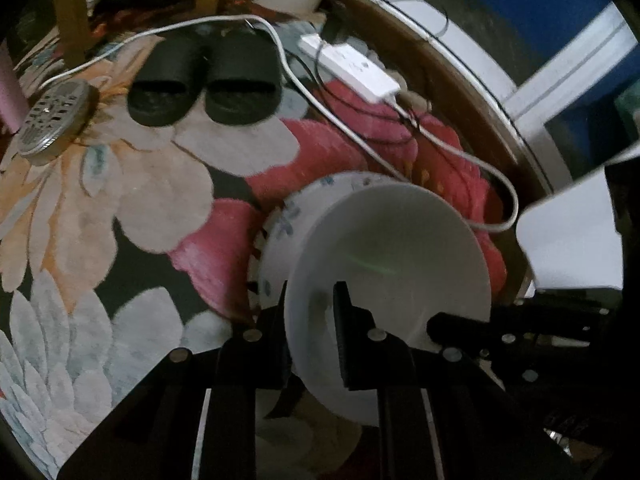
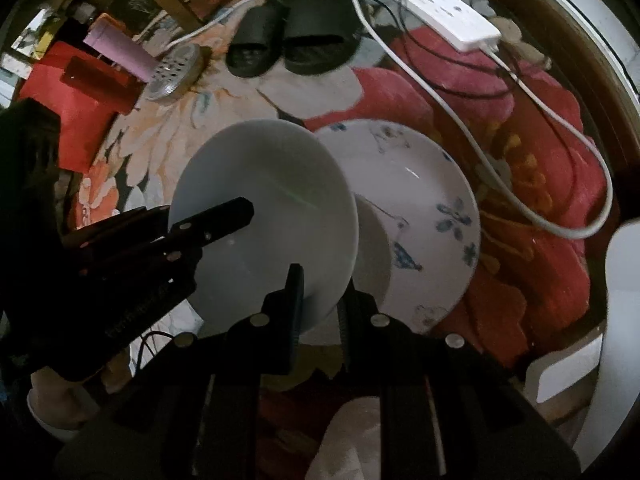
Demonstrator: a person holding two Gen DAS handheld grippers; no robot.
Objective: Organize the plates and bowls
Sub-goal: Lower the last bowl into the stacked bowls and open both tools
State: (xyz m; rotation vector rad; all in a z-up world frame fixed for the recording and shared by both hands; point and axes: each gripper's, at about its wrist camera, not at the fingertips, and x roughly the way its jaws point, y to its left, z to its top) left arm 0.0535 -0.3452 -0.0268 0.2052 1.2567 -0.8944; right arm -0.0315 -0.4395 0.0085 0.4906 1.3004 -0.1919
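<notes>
I find my left gripper (image 1: 310, 312) angled steeply downward, its two black fingers closed to a narrow gap across the rim of the white bowl (image 1: 392, 248), one finger (image 1: 346, 320) inside the wall and the other outside. My right gripper (image 2: 320, 300) is likewise pitched steeply down and clamps the same bowl's rim at another point, one finger (image 2: 294, 292) inside, its partner outside. In the right wrist view my left gripper enters from the left edge, its tip lying over the bowl's rim. In the left wrist view my right gripper enters from the right edge. No hand or sleeve can be made out with certainty.
</notes>
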